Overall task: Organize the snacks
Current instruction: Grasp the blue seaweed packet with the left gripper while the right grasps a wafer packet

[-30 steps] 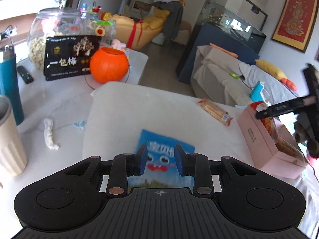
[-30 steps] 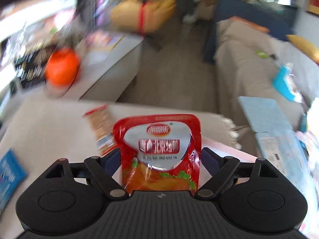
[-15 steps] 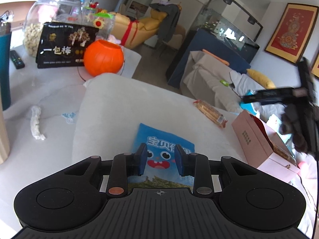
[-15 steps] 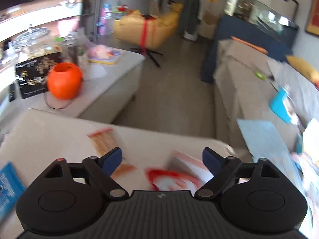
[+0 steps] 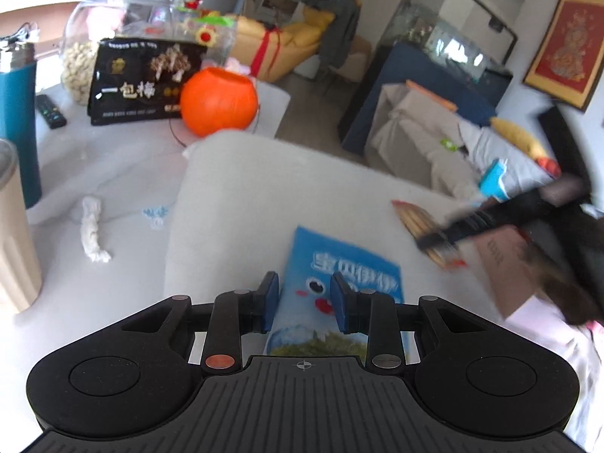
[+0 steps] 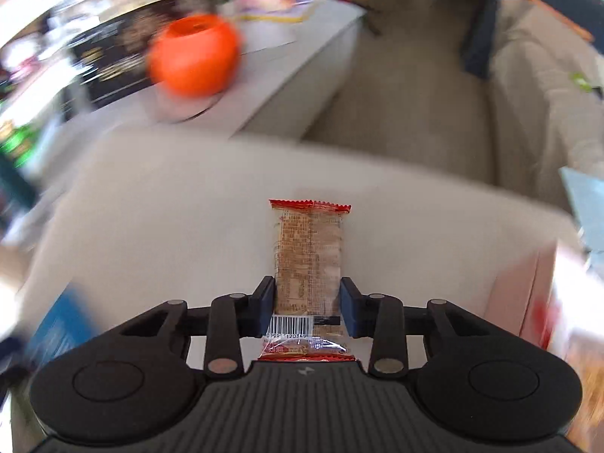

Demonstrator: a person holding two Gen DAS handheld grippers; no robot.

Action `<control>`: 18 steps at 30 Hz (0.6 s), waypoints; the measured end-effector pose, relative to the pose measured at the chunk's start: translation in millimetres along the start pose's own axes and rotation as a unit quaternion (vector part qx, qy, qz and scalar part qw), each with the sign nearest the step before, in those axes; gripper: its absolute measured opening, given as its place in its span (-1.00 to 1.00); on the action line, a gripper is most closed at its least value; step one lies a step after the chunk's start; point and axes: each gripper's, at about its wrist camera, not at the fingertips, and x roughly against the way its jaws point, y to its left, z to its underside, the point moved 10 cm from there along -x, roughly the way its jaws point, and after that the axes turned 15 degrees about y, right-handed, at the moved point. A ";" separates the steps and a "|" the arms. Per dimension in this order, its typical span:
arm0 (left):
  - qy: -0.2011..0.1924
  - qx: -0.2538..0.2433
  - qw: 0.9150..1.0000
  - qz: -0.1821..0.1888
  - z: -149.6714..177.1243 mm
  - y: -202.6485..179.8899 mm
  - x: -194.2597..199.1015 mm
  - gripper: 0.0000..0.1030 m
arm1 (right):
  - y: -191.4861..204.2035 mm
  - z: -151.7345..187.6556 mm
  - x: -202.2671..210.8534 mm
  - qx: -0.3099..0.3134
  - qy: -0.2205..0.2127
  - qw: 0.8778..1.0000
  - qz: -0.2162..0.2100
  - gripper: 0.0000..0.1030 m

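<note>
A blue snack packet (image 5: 343, 268) with a cartoon face lies flat on the white mat (image 5: 241, 196). My left gripper (image 5: 305, 302) hovers over its near end, jaws slightly apart and holding nothing. In the right wrist view my right gripper (image 6: 308, 307) straddles a clear biscuit packet with red ends (image 6: 308, 249), pads close on both its sides; whether they grip it is unclear. The right gripper shows blurred in the left wrist view (image 5: 490, 219), over that biscuit packet (image 5: 411, 219). A pink box (image 5: 506, 264) stands at the mat's right.
An orange pumpkin pot (image 5: 219, 102), a black snack bag (image 5: 139, 83) and a glass jar (image 5: 109, 30) stand at the back left. A teal bottle (image 5: 17, 128), a beige cup (image 5: 15, 234), a remote (image 5: 51, 111) and a crumpled tissue (image 5: 92, 234) lie left of the mat.
My right gripper let the red packet drop at the pink box, swung left and down, and its jaws closed in around the biscuit packet. My left gripper stayed over the blue packet.
</note>
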 end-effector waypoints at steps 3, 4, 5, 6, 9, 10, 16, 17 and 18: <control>0.013 -0.024 1.000 -0.002 5.9 -18.3 -1.4 -0.33 | 24.2 57.6 11.7 0.050 0.000 0.999 -0.012 -0.31; 0.020 -0.032 0.999 -0.001 9.1 -26.1 -3.0 -0.33 | 30.4 76.4 17.8 0.063 -0.005 0.998 -0.014 -0.31; 0.028 -0.043 0.999 -0.001 12.7 -35.4 -4.7 -0.33 | 34.3 93.1 21.9 0.073 -0.010 0.997 -0.018 -0.31; 0.033 -0.055 0.998 -0.003 16.2 -45.0 -6.4 -0.33 | 36.6 110.8 26.1 0.077 -0.016 0.997 -0.021 -0.31; 0.050 -0.090 0.995 -0.005 27.3 -74.1 -11.8 -0.32 | 34.9 150.7 38.4 0.066 -0.035 0.997 -0.027 -0.31; 0.057 -0.099 0.993 -0.002 31.5 -82.8 -13.6 -0.32 | 31.2 164.3 41.6 0.059 -0.041 0.997 -0.026 -0.31; 0.092 -0.154 0.984 0.006 52.2 -131.8 -22.5 -0.31 | -9.4 220.8 57.2 0.010 -0.069 0.997 -0.021 -0.31; 0.094 -0.161 0.982 0.004 54.1 -137.0 -22.2 -0.31 | -16.7 228.2 59.0 0.001 -0.073 0.997 -0.021 -0.31; 0.095 -0.168 0.981 0.002 55.1 -141.9 -21.2 -0.31 | -25.1 233.6 60.0 -0.009 -0.078 0.997 -0.018 -0.31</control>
